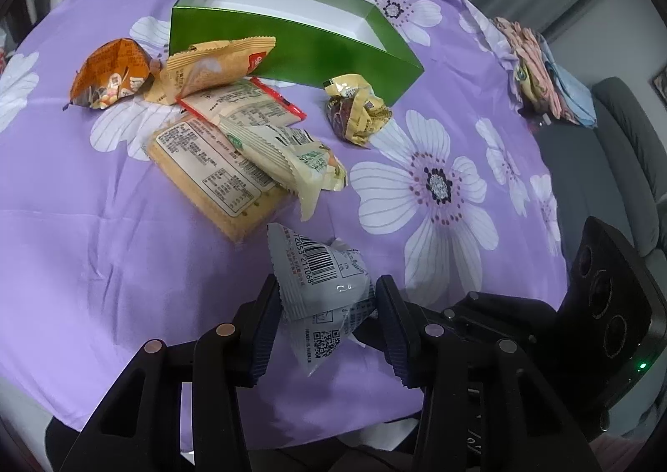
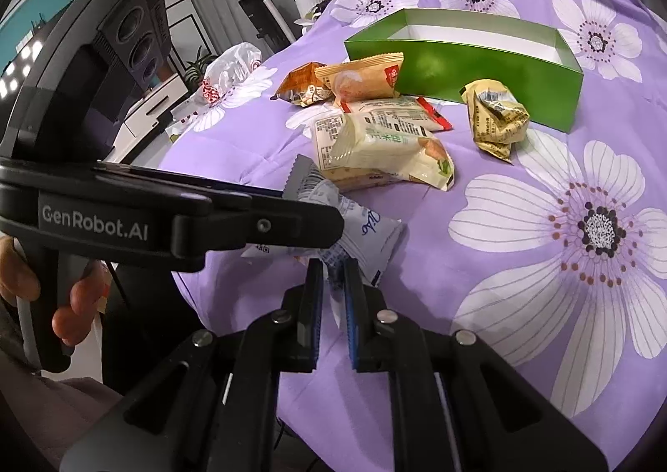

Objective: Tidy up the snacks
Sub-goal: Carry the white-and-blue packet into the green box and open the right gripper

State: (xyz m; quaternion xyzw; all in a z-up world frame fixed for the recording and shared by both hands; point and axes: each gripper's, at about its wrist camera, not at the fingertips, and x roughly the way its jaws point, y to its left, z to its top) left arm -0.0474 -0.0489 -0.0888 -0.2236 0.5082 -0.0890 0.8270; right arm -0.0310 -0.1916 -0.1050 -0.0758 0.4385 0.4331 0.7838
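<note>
A white snack packet [image 1: 325,288] with a barcode lies near the front edge of the purple flowered cloth [image 1: 104,242]. My left gripper [image 1: 327,288] is shut on its body, one pad on each side. My right gripper [image 2: 332,265] is shut on a corner of the same packet [image 2: 367,238]. The left gripper [image 2: 329,222] reaches in from the left in the right wrist view. An open green box [image 1: 292,51] with a white inside stands at the back, empty. In front of it lie several packets: orange [image 1: 112,76], beige [image 1: 216,63], a flat biscuit pack [image 1: 208,176] and a crumpled yellow one [image 1: 358,109].
Folded cloths [image 1: 537,71] lie at the cloth's right edge, with a grey sofa [image 1: 617,146] beyond. A clear plastic bag [image 2: 233,67] sits at the far left edge of the cloth. A person's hand [image 2: 71,305] grips the left gripper's handle.
</note>
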